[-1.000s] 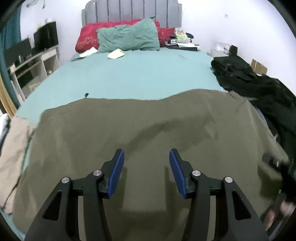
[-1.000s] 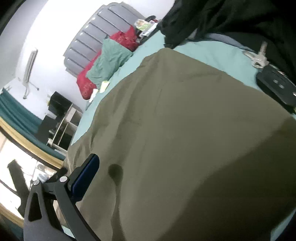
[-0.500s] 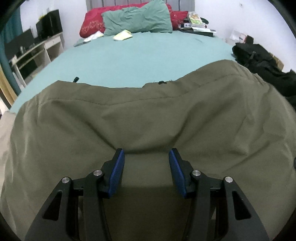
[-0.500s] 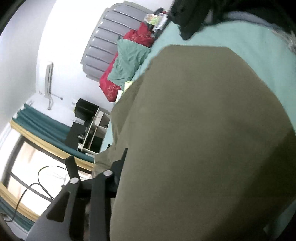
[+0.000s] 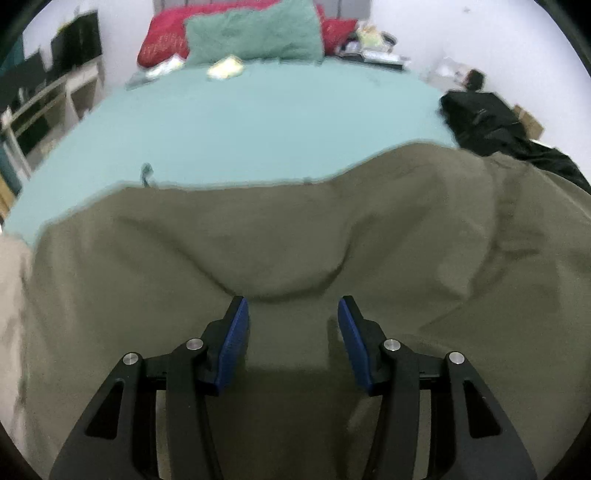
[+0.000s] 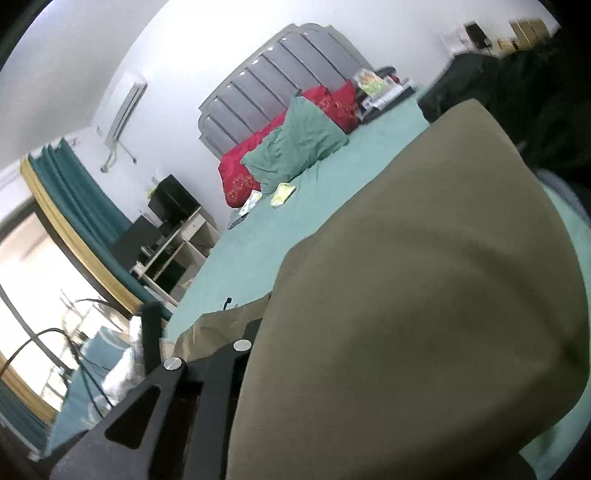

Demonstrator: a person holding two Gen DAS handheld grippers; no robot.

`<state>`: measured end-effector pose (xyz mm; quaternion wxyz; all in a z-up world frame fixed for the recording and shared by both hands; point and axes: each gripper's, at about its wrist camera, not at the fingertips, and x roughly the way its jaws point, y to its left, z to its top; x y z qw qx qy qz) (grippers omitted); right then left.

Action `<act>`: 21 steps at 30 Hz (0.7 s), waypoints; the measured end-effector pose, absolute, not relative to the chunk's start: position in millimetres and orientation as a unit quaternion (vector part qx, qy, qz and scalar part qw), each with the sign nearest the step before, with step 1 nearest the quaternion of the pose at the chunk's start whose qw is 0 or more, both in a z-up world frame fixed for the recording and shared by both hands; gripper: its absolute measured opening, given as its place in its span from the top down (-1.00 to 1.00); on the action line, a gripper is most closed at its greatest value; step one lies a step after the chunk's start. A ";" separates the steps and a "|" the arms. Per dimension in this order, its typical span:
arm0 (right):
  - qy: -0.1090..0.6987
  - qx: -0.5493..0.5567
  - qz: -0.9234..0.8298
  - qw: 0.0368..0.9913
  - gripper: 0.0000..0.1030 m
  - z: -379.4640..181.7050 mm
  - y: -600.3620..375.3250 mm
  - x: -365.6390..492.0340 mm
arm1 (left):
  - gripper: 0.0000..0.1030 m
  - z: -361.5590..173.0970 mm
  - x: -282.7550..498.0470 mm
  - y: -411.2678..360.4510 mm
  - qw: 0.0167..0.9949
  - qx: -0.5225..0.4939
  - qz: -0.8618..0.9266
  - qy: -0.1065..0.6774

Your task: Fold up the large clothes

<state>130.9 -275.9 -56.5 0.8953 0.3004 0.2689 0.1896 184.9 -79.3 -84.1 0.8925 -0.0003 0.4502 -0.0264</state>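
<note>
A large olive garment (image 5: 295,240) lies spread over the near half of a bed with a teal sheet (image 5: 258,122). My left gripper (image 5: 291,310) hovers just above its middle, jaws open, blue pads apart, nothing between them. In the right wrist view the same olive garment (image 6: 424,295) is lifted and draped over my right gripper (image 6: 258,328). Its jaws are closing on the cloth. Only the black left finger (image 6: 236,354) shows; the pads and the other finger are hidden under the fabric.
A teal pillow (image 5: 255,33) and a red pillow (image 5: 162,40) lean on the grey headboard (image 6: 273,85). Black clothes (image 5: 487,122) are piled at the bed's right edge, a beige cloth (image 5: 11,295) at the left. A white shelf unit (image 5: 44,103) stands left of the bed.
The right gripper went from wide open to closed on the olive garment and rose, lifting that side. The left gripper slid forward over the cloth, still open.
</note>
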 end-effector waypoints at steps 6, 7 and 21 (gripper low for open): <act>0.252 0.225 0.187 0.922 0.70 -18.5 -237.7 123.2 | -0.05 -50.6 150.6 -23.9 0.909 0.030 -0.050 0.413; 0.250 0.212 0.187 0.926 0.70 -12.5 -229.9 123.5 | -0.05 -49.4 146.1 -10.2 0.909 0.027 -0.048 0.412; 0.266 0.092 0.213 0.935 0.70 12.5 -87.5 129.7 | -0.05 -52.9 125.9 142.2 0.896 -0.087 -0.012 0.436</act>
